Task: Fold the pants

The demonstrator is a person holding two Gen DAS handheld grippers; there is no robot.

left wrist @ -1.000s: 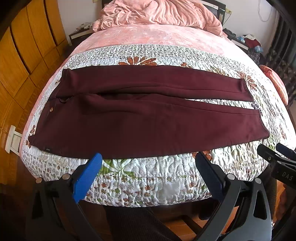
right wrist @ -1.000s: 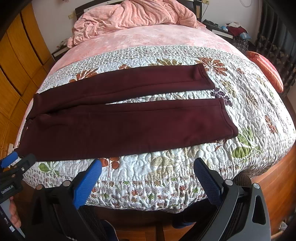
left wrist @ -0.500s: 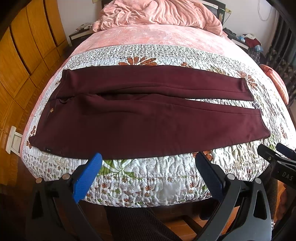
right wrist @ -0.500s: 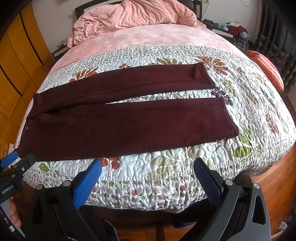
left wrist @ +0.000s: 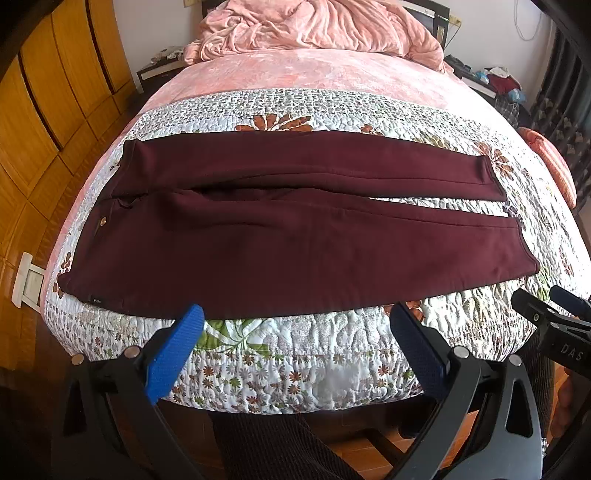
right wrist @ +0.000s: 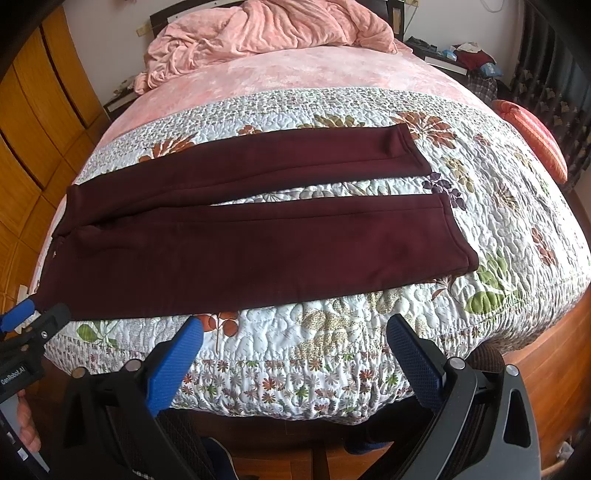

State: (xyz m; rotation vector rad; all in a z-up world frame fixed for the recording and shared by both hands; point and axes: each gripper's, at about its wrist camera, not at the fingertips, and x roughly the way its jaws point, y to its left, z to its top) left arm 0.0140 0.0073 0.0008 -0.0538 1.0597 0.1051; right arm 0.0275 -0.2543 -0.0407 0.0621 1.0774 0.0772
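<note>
The dark maroon fabric pants (left wrist: pixel 295 236) lie flat and unfolded across the white floral quilted bedspread (left wrist: pixel 295 354), waist on the left, the two legs reaching to the right with a narrow gap between them. The left gripper (left wrist: pixel 295 343) and the right gripper (right wrist: pixel 295 343) hover before the near bed edge, each with jaws wide apart and holding nothing. A crumpled pink blanket (right wrist: pixel 258 33) lies at the far end.
</note>
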